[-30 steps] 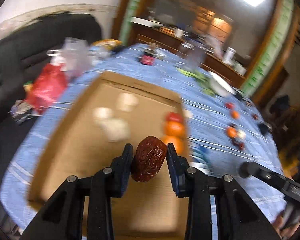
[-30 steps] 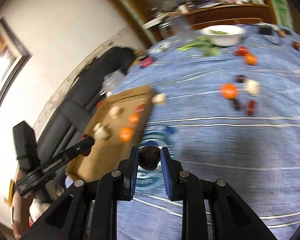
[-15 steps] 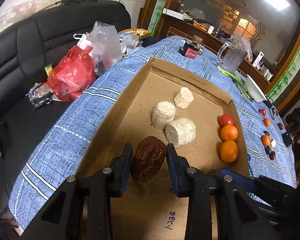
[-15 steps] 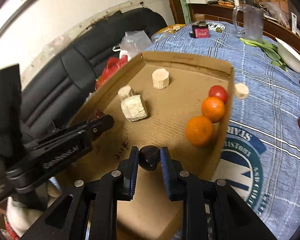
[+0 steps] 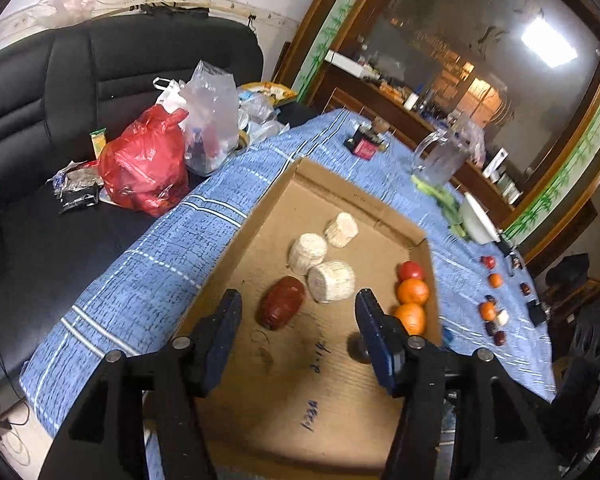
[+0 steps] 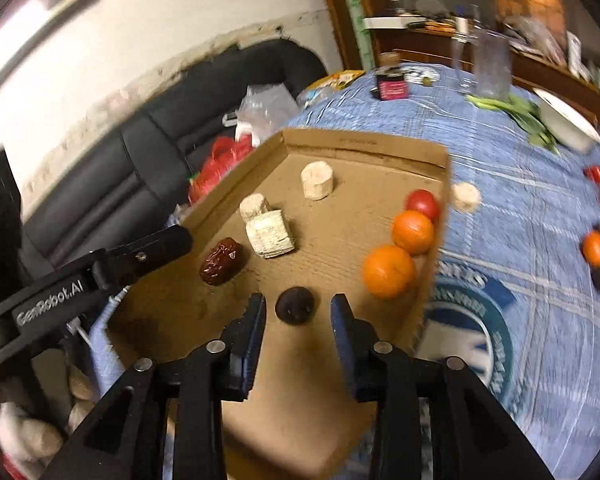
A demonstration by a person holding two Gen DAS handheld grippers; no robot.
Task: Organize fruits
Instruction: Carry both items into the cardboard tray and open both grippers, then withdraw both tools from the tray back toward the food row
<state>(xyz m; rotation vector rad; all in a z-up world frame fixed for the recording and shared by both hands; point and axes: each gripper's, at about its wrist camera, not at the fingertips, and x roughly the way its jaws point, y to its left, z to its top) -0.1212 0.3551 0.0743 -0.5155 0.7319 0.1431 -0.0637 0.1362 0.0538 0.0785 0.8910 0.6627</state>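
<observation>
Fruit is lying sorted by kind inside the shallow cardboard tray [image 5: 284, 184], which is sitting on the blue striped tablecloth [image 5: 172, 240] at the table edge nearest the black sofa [image 5: 60, 80].

Left gripper [image 5: 298, 316]: fingers are standing wide apart and gripping nothing. The red date [image 5: 281, 307] is lying on the tray floor between and just beyond them, touching neither pad, beside the nearest of three pale cylindrical pieces [image 5: 331, 281]. Judgement: the date is being given its own spot next to that pale cluster, toward the tray's sofa-side wall.

Right gripper [image 6: 298, 314]: fingers are parted, less widely than the left's, and holding nothing. A small dark round fruit [image 6: 295, 305] is sitting on the tray floor in the gap, clear of both pads, near the tray's front edge.

Two oranges [image 6: 389, 271] and a red tomato-like fruit [image 6: 422, 204] are lining up along the tray's wall on the far side from the sofa, touching in a row; grouping by colour and type appears to be the reason.

More small fruits [image 5: 488, 311] are waiting loose on the cloth well apart from the tray, and one pale piece [image 6: 465, 197] is sitting just outside the tray wall, so the task looks partly done.

Risk, as judgement: the round dark fruit may be rolling easily on the flat cardboard.
</observation>
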